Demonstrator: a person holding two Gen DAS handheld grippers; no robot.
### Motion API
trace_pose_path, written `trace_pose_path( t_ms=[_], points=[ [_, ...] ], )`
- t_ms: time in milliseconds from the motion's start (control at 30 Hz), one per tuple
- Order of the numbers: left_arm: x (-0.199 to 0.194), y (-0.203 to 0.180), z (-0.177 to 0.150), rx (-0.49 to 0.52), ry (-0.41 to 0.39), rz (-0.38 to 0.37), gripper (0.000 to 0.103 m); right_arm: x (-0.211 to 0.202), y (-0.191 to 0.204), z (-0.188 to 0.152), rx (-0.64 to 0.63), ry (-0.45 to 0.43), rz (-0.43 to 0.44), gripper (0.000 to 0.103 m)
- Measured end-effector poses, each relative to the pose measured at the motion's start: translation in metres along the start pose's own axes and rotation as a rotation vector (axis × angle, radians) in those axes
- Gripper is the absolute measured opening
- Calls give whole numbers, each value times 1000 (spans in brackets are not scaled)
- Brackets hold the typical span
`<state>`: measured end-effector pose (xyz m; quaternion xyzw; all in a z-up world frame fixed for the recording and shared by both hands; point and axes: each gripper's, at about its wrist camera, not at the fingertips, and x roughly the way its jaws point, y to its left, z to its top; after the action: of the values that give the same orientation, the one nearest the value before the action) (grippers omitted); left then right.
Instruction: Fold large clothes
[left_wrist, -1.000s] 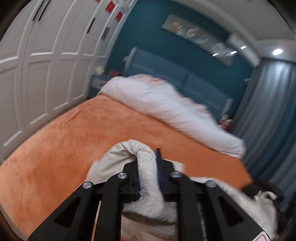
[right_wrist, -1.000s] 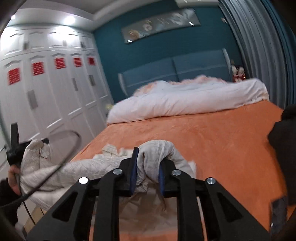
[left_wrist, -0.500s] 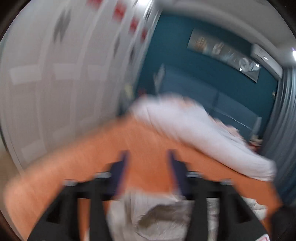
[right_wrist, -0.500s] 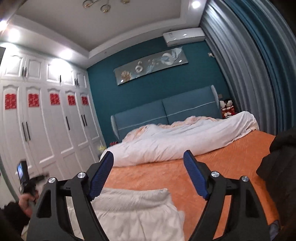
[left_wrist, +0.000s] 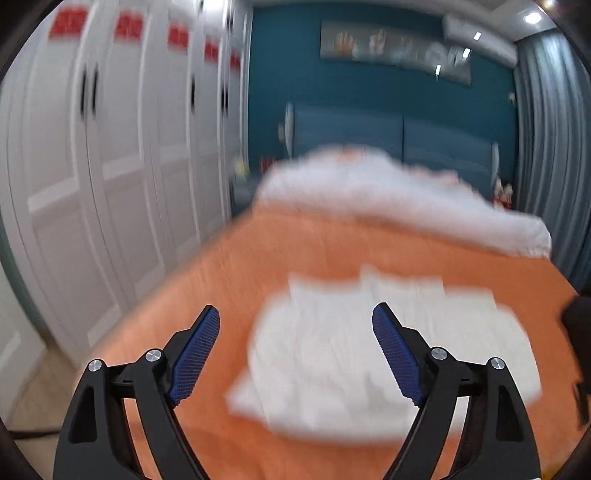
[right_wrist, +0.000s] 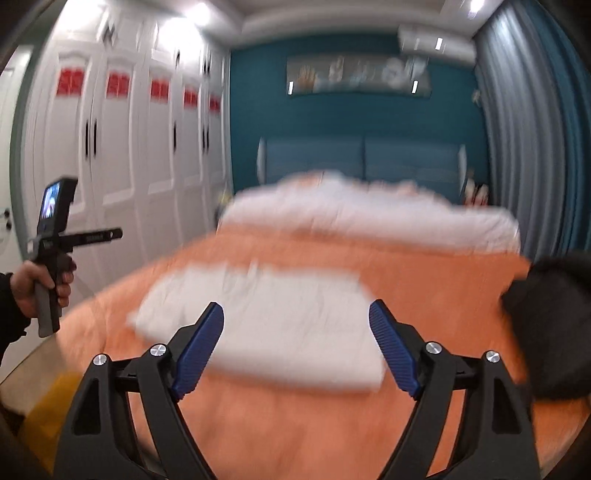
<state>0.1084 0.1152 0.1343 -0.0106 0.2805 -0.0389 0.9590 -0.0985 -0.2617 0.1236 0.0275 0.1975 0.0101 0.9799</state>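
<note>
A cream-white garment (left_wrist: 373, 354) lies folded flat on the orange bedspread (left_wrist: 258, 258), blurred by motion. It also shows in the right wrist view (right_wrist: 273, 321). My left gripper (left_wrist: 295, 350) is open and empty, held back above the near end of the garment. It also shows from the side at the left of the right wrist view (right_wrist: 62, 236). My right gripper (right_wrist: 295, 347) is open and empty, above the garment's near edge.
A rumpled white duvet (left_wrist: 399, 199) lies across the head of the bed below a blue headboard (right_wrist: 362, 158). White wardrobes (left_wrist: 110, 166) line the left wall. A dark garment (right_wrist: 554, 325) lies at the bed's right edge. Grey curtains (right_wrist: 524, 147) hang on the right.
Both grippers were shut on the cream garment a second ago. They have let go, opened wide and pulled back. The garment now lies flat on the bed.
</note>
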Motion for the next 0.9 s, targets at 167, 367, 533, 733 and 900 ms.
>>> trace_pose_path(
  t_ms=[167,367,533,733,900],
  points=[
    [49,1,-49,-140,176,-20,80,62,-4,-39,60,187,-23,19],
    [106,-34,-26,-68,124,8,80,147,-1,-10,34,130,-41,17],
    [178,-67,-1,2,114,51,80,233,-4,23,12,142,-92,17],
    [240,-80,-2,43,143,91,80,312,-18,19,-1,209,-147,17],
    [282,-80,-20,58,177,99,85,356,-46,-12,78,288,-167,14]
  ],
)
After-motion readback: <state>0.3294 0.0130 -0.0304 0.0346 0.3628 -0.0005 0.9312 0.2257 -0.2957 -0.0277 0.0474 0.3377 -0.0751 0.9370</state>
